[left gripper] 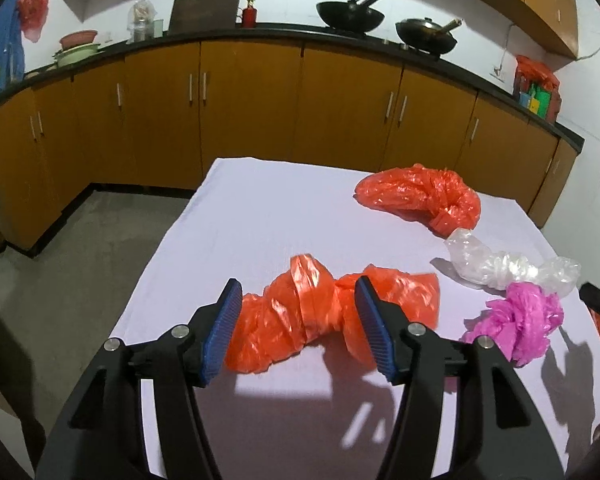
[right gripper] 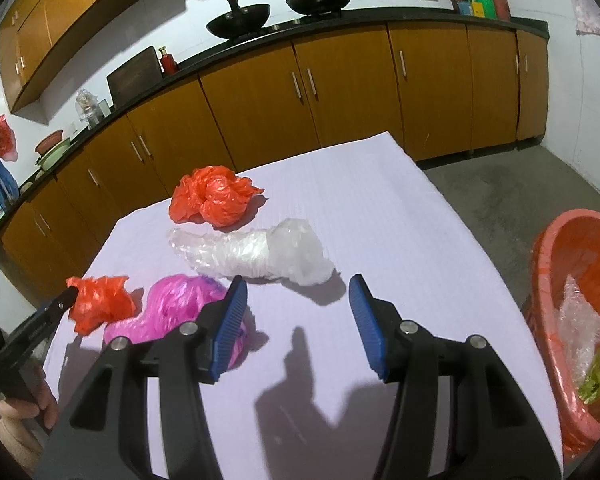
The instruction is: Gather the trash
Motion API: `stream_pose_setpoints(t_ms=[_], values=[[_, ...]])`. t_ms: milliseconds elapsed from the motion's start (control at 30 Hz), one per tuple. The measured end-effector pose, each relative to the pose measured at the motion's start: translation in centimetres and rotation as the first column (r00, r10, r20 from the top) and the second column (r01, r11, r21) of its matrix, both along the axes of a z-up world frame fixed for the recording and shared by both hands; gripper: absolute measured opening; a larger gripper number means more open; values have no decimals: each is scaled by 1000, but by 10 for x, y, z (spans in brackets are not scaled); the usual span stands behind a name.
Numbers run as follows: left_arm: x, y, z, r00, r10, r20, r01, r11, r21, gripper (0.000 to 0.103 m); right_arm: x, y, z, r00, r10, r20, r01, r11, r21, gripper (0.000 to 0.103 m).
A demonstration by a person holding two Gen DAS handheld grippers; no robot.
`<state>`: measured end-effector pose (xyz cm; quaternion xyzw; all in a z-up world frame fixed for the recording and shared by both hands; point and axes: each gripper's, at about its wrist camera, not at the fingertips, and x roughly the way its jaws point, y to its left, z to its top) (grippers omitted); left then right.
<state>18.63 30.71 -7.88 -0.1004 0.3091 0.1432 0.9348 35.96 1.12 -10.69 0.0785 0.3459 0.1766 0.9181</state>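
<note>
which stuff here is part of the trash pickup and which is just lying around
Job: near orange bag, far orange bag, clear bag, pink bag, orange bin.
Just there: woks, cutting board, red canister, basins.

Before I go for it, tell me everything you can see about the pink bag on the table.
The pink bag is thin, glossy magenta plastic, crumpled into a loose wad with creased folds. It lies on the white tablecloth near the front, between the near red bag and the clear bag. In the left view it seems to touch the clear bag's end. The right hand-held gripper, jaws open, hangs just above it; one finger overlaps it in view. Nothing grips it.
</note>
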Motion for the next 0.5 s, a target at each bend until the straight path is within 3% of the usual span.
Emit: stream_pose_setpoints(t_ms=[133,300,367,433,500], values=[[4,0,-2,1000,-19,-14,19,1000,10,64,20,9,0,1000,0,-1,1,1000,18,60],[12,-1,-7,999,-35,-34,36,999,13,64,42,26,-12,999,11,-34,-12,1000,-10,60],[15,-1,-9,998,-45,-45,45,999,0,60,46,29,-19,998,23,-56,-24,1000,-18,53],[16,-1,-10,997,-57,-50,57,998,-5,48,47,32,-23,997,37,-70,-39,999,-26,31],[17,-3,-11,996,-63,-58,63,998,-4,38,46,31,-26,996,40,-76,-42,999,-30,22]])
